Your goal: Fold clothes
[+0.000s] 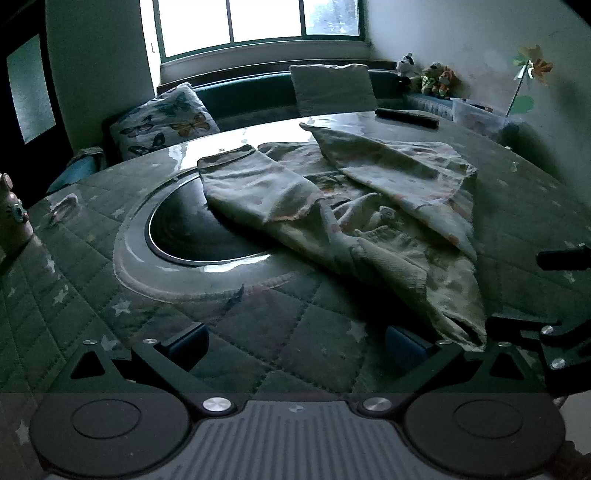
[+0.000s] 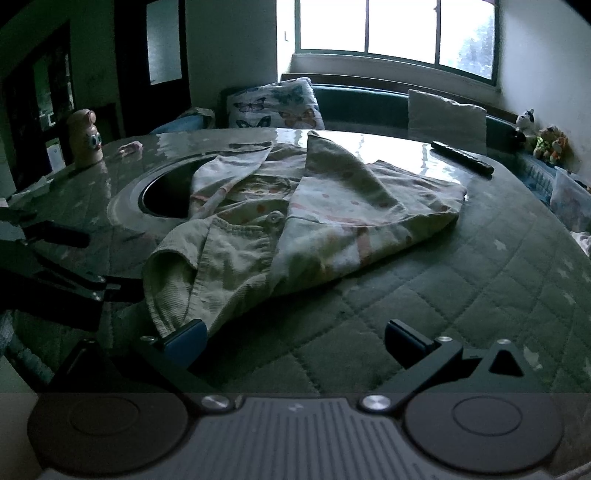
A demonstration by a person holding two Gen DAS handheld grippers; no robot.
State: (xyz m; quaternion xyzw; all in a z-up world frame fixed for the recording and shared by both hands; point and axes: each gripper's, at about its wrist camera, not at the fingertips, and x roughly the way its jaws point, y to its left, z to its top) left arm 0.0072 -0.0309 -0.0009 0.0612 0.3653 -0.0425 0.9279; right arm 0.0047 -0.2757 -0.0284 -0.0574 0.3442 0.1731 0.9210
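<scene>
Pale printed garment [image 1: 343, 221] lying crumpled across the middle of a round table [image 1: 92, 258], on the quilted, star-patterned cover under glossy glass, partly overlapping the dark circular inset [image 1: 192, 229] at centre. Both sleeves folded in over the body; collar and a button visible in the right wrist view [image 2: 273, 218], harder to make out from the left.

Left gripper [image 1: 295, 341] at the bottom of its own frame, fingers spread wide, holding nothing; blue pad [image 1: 406, 345] just beside the garment's near hem, contact impossible to judge. Seen again only in the right wrist view as dark linkage at the left edge [image 2: 55, 273], beside the cloth.

Right gripper [image 2: 295, 339] likewise wide open and empty-handed; left pad [image 2: 186, 341] at the garment's near corner, with cloth lapping against it. Part of it showing at the right edge of the left wrist view [image 1: 554, 332].

Remote control [image 1: 406, 118] near the far rim, in both views. Butterfly cushion [image 2: 275, 103] and plain cushion [image 2: 447, 114] on the bench under the window [image 2: 399, 33]. Soft toys [image 1: 436, 79] in the upper right. Pinwheel [image 1: 532, 70] on the right wall in the left view only. Googly-eyed bottle [image 2: 86, 136] plain in the right view's upper left, cropped at the left edge of the other.
</scene>
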